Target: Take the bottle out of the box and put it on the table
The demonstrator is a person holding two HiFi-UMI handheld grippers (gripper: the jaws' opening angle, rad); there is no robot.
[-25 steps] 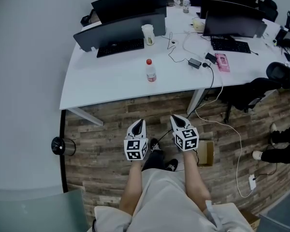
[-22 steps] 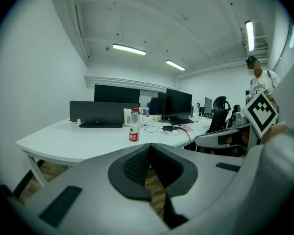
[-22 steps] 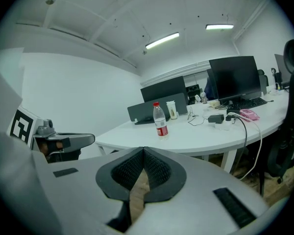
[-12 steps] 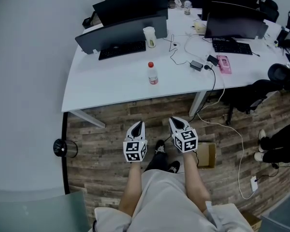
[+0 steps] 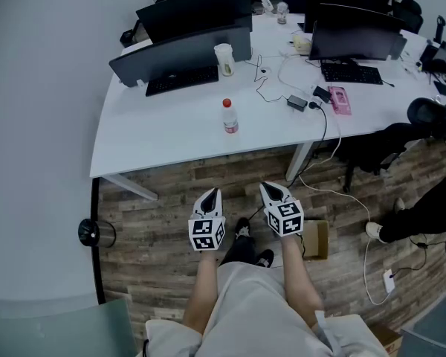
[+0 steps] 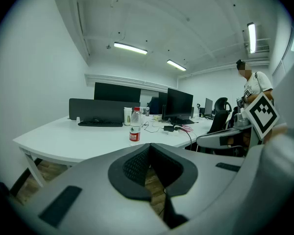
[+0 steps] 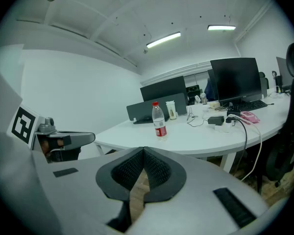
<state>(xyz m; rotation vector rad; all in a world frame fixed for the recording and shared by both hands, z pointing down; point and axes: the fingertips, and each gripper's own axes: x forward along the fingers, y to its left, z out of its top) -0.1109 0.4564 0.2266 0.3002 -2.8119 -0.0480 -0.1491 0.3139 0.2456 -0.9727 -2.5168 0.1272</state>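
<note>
Closest in: left gripper (image 5: 212, 193) and right gripper (image 5: 273, 190) sit side by side in front of my waist, over wood-plank floor (image 5: 163, 222). Both point toward the table and slightly down. Left jaws clenched, pads pressed together, nothing between them. Right jaws also clenched and empty; only a thin sliver of floor shows below the pads.

Small cardboard box (image 5: 317, 238) on the floor, just beside my right forearm and near my feet. Cannot tell what is in it.

Ahead: bottle (image 5: 230, 117), clear with a red cap and red label, standing upright with its long axis vertical on the white table (image 5: 156, 136). It stands near the front edge, about midway along it, well apart from both grippers. It lies straight ahead, between the two gripper lines and closer to the left one, so the left hand looks slightly nearer.

My judgement: bottle is out of the box and set down, so no move toward it seems needed.

Surface round the bottle is bare. Further back on the table: keyboard (image 5: 182, 79), pale cup (image 5: 224, 58), loose cables with a black adapter (image 5: 298, 102), and a pink item (image 5: 339, 99). Dark monitors (image 5: 201, 21) line the far edge.

Room: plain wall at left, office chair (image 5: 430, 114) off the right end, and a person's legs at the right border.
</note>
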